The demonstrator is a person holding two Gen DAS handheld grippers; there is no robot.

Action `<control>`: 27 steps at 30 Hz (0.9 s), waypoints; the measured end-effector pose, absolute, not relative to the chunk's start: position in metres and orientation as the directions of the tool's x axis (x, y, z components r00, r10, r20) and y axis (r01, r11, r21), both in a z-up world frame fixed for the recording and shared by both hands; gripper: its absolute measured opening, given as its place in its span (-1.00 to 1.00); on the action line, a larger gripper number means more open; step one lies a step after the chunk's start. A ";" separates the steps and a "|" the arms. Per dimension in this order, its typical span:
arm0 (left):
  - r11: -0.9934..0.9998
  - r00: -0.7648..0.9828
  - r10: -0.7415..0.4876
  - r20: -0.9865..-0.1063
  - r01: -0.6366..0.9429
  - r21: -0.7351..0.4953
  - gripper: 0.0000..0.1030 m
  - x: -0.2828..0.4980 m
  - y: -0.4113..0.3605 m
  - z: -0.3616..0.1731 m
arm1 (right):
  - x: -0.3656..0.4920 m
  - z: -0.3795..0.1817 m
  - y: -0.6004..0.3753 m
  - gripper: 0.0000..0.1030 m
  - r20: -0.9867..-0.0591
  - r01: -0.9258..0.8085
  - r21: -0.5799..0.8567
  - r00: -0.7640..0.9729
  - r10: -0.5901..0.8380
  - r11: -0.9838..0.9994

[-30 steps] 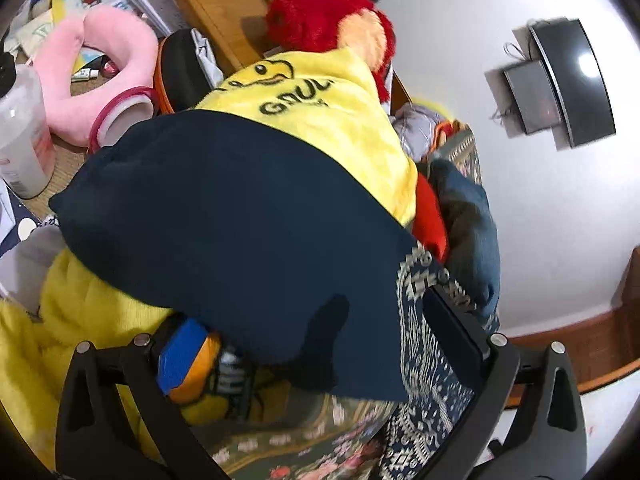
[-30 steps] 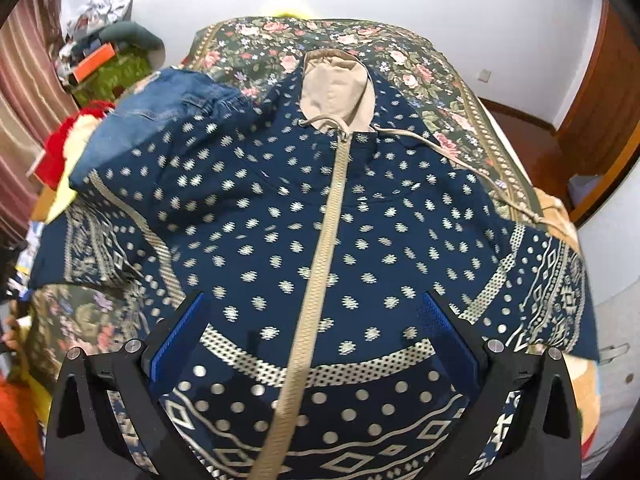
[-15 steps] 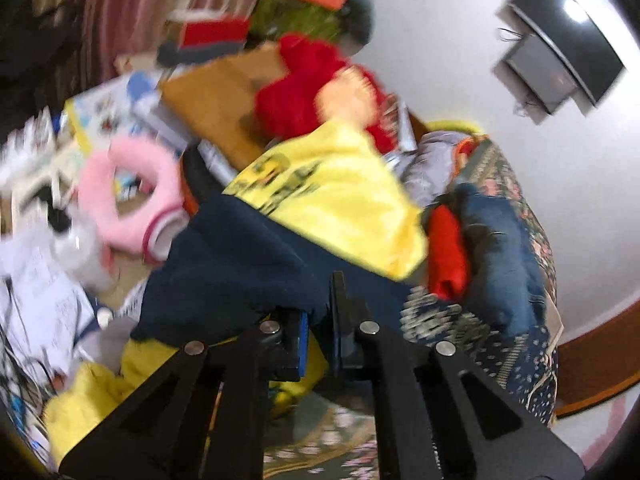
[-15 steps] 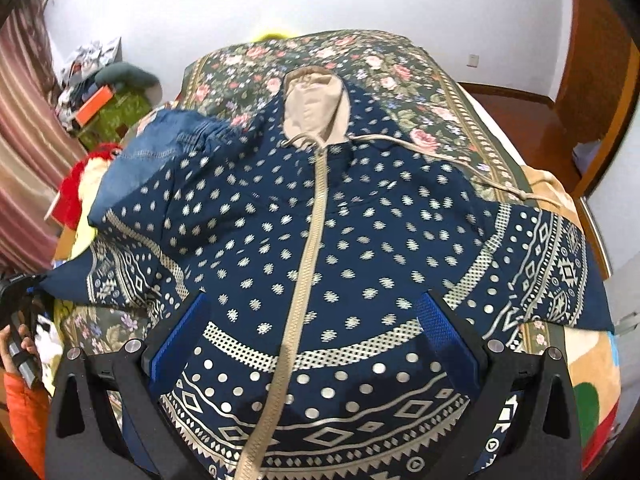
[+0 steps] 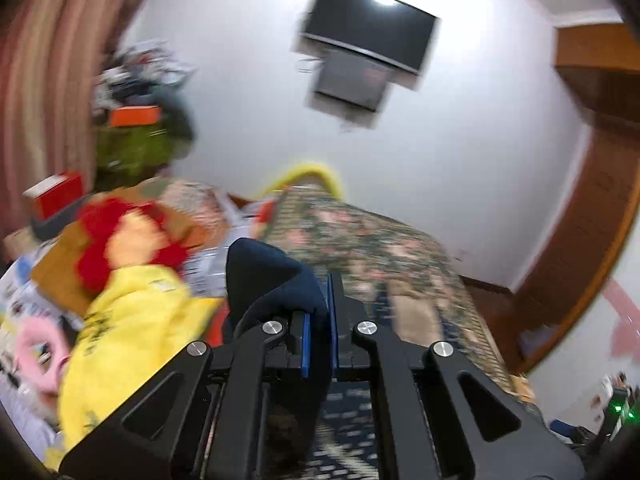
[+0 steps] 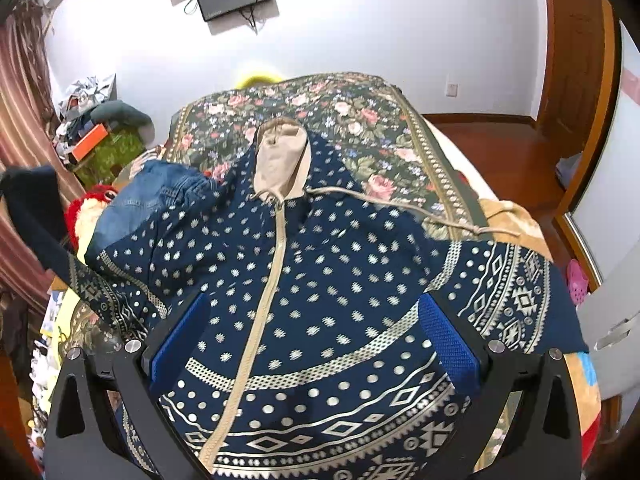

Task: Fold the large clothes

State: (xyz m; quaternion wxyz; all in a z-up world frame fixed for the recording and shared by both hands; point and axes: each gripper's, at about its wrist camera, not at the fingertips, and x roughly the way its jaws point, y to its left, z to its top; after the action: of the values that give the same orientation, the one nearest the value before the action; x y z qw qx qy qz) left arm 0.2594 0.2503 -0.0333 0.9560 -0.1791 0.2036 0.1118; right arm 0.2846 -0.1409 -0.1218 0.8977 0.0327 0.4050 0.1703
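Bed [image 6: 400, 148] carries hoodie [image 6: 320, 280]; left claw [image 5: 318, 320] clamped on its sleeve [image 5: 272, 276], right claw [image 6: 312, 340] apart above it

A navy patterned hooded jacket [image 6: 320, 264] lies spread on the floral bedspread [image 6: 320, 100]; the right gripper [image 6: 316, 344] hovers open above its hem, one sleeve [image 6: 44, 220] lifted.

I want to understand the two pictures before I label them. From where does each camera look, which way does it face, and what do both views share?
Left wrist: sits on the left claw, facing the white wall with the black wall screen; its black fingers are shut on the dark navy sleeve cuff.
Right wrist: sits on the right claw, looking down over the navy patterned zip hoodie on the floral bedspread; its blue-padded fingers stand open.
Shared: screen, bedspread, hoodie sleeve.
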 end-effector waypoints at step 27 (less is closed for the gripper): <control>0.924 0.404 -0.241 -0.883 0.375 -0.081 -0.38 0.339 -0.033 -0.222 | 0.288 -0.158 -0.193 1.00 -0.767 -0.281 0.152 0.571 0.293 0.948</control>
State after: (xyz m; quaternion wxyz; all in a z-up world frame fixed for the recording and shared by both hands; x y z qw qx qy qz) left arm 0.3388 -0.0329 -0.2221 0.8352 0.0650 0.5140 -0.1843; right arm 0.2877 -0.1931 -0.1580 0.8862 0.0066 0.4341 0.1618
